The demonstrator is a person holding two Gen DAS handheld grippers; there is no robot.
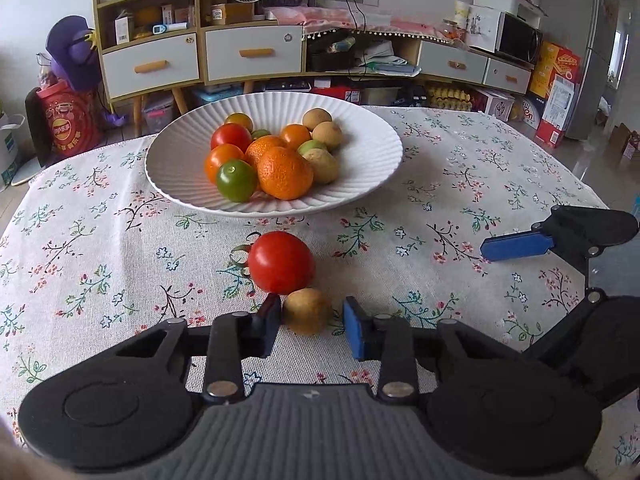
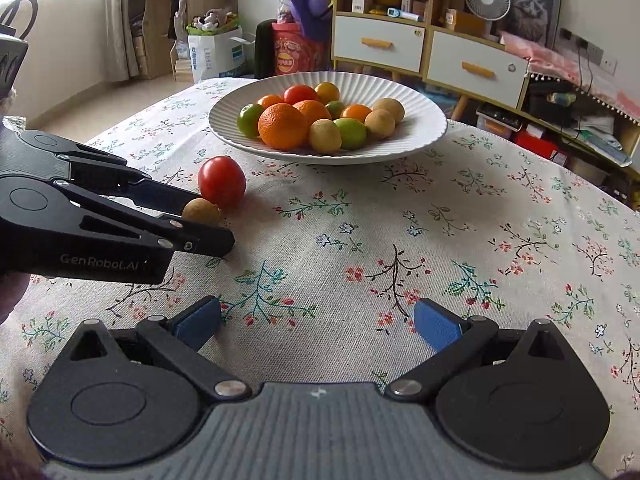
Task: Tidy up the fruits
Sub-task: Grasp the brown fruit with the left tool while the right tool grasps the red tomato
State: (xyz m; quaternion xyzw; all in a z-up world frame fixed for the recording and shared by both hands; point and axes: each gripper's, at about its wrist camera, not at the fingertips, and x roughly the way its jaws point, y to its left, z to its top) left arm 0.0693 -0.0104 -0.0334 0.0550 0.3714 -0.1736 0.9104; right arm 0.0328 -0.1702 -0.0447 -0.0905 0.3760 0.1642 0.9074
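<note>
Floral cotton cloth (image 1: 100, 248) covers the worktop, and on it sits a white ribbed plate (image 1: 360, 184) heaped with fruit: two mandarins (image 1: 285, 173), red, orange and green tomatoes (image 1: 236, 180), and several tan longans (image 1: 322, 165). Two pieces lie loose on the cloth in front of the plate, a red tomato (image 1: 281, 262) with its green stem pointing left, and a small tan longan (image 1: 307, 310) touching its near side. The left gripper (image 1: 310, 326) is low over the cloth with the longan between its blue-padded fingers (image 1: 355, 334); one pad appears to touch the fruit's left side while a narrow gap shows on the other (so the fingers are partly spread around it, not clamped). From the right wrist view the same longan (image 2: 201, 212) peeks out just behind the left gripper's black tips. The right gripper (image 2: 318, 324) hovers over bare cloth, well apart from the fruit, its fingers (image 2: 436, 326) spread wide and holding nothing.
</note>
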